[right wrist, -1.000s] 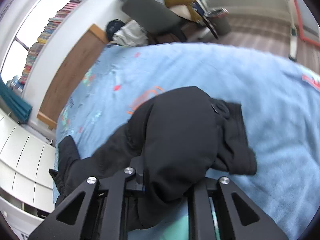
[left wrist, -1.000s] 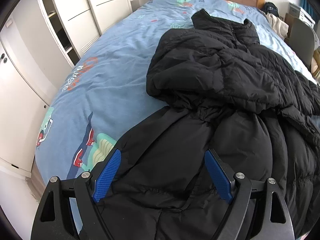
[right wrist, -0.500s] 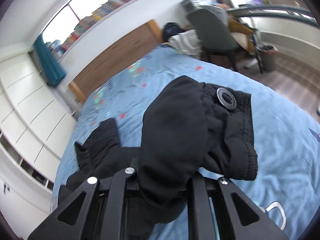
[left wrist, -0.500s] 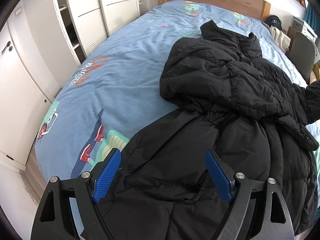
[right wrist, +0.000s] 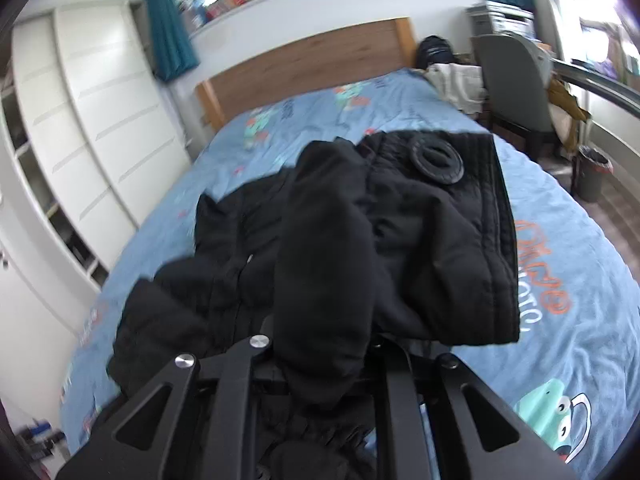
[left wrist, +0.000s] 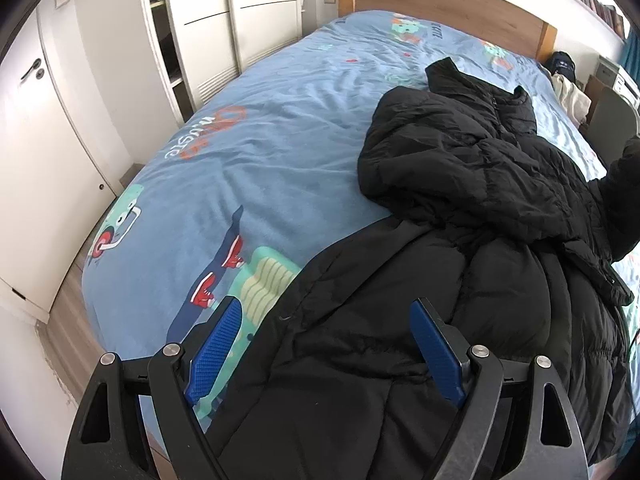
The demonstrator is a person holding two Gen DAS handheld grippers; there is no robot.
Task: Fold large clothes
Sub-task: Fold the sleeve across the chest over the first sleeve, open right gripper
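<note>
A large black puffer jacket point(left wrist: 472, 208) lies crumpled on the blue printed bedspread point(left wrist: 280, 148), with one sleeve folded across its chest. My left gripper point(left wrist: 324, 344) is open, its blue pads above the jacket's near hem, holding nothing. My right gripper point(right wrist: 324, 356) is shut on the jacket's other sleeve point(right wrist: 324, 280), which bulges up between the jaws and hides the fingertips. The sleeve's ribbed cuff point(right wrist: 480, 240) with a round badge hangs beyond the gripper above the bed point(right wrist: 568, 280).
White wardrobes point(left wrist: 92, 92) stand along the left of the bed, and a wooden headboard point(left wrist: 440, 0) is at the far end. A grey chair point(right wrist: 512, 88) with clothes and a bin point(right wrist: 592, 172) stand on the right side.
My right gripper has carried the sleeve up and swung it toward the jacket body and headboard. My left gripper has backed off and risen slightly, staying open.
</note>
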